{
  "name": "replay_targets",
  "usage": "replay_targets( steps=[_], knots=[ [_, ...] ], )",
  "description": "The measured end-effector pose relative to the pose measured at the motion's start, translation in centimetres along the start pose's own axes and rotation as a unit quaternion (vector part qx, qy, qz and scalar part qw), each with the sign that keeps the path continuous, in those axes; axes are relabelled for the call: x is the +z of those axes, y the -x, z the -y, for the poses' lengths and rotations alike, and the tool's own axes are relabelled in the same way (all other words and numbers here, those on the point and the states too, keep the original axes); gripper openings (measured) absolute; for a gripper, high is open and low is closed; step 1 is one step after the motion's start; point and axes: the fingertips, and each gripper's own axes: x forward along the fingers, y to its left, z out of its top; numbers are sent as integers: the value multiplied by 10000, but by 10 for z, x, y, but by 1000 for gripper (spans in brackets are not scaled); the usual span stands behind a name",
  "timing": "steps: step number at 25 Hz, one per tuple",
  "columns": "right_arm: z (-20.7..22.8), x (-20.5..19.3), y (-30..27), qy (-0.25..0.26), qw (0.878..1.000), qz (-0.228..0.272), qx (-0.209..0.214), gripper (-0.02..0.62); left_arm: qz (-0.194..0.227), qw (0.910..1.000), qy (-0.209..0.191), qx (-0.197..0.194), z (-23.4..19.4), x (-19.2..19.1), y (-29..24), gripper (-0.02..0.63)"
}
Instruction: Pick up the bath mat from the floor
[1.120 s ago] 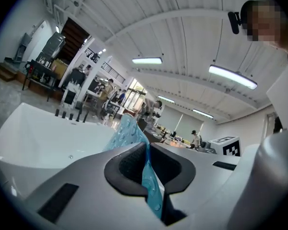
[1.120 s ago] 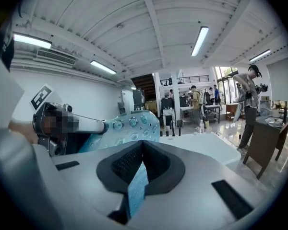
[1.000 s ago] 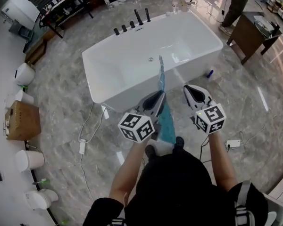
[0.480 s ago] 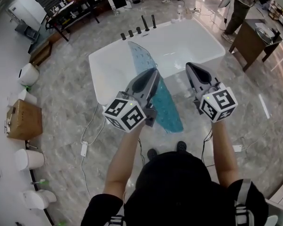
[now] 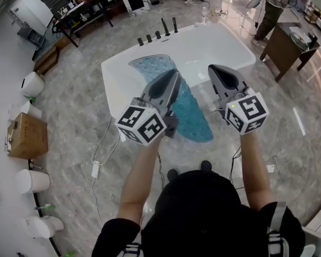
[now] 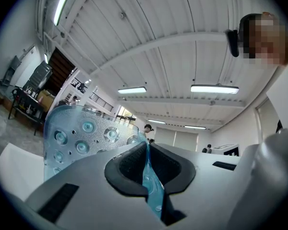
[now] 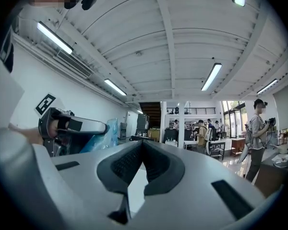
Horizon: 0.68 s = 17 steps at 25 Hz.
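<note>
You had the left gripper (image 5: 173, 80) clamped on the bath mat (image 5: 191, 114), its jaws all but together with only the thin blue sheet pinched between the dark pads. In the left gripper view (image 6: 146, 150) the mat's edge ran straight down the seam between those pads. The rest of the mat (image 6: 81, 135) fanned out to the left, see-through and dotted with round suction cups.

From the head view, the mat hung in the air above the near side of the bathtub (image 5: 111, 98). Its upper end curled over the tub's basin, and its lower end trailed down on your side of the tub's near wall.

Your right gripper (image 5: 214, 70) was held up just to the right of the mat, also above the tub's near side, and it was not touching the mat. Its own view (image 7: 141, 150) showed the pads meeting at their tips with nothing caught between them — a closed, empty claw. That view also caught the left gripper and a slice of the blue mat (image 7: 102, 134) off to the left.

A row of black taps (image 5: 158, 30) stood along the tub's far rim. Beyond the tub's far right corner a person (image 5: 272, 1) stood next to a brown table (image 5: 286, 40). Well to the left of the tub sat a brown box (image 5: 24, 136) on the grey stone floor (image 5: 75, 111). Your shoes (image 5: 205, 166) were planted on that floor, on the near side of the tub.
</note>
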Motion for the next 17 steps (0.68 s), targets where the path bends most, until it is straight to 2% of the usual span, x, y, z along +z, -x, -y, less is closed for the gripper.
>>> replay_targets(
  steps=[17],
  knots=[
    [8,-9,5,-45,9999,-18,-110,11,-62,9999,107,11,-7,-9,-4,31]
  ],
)
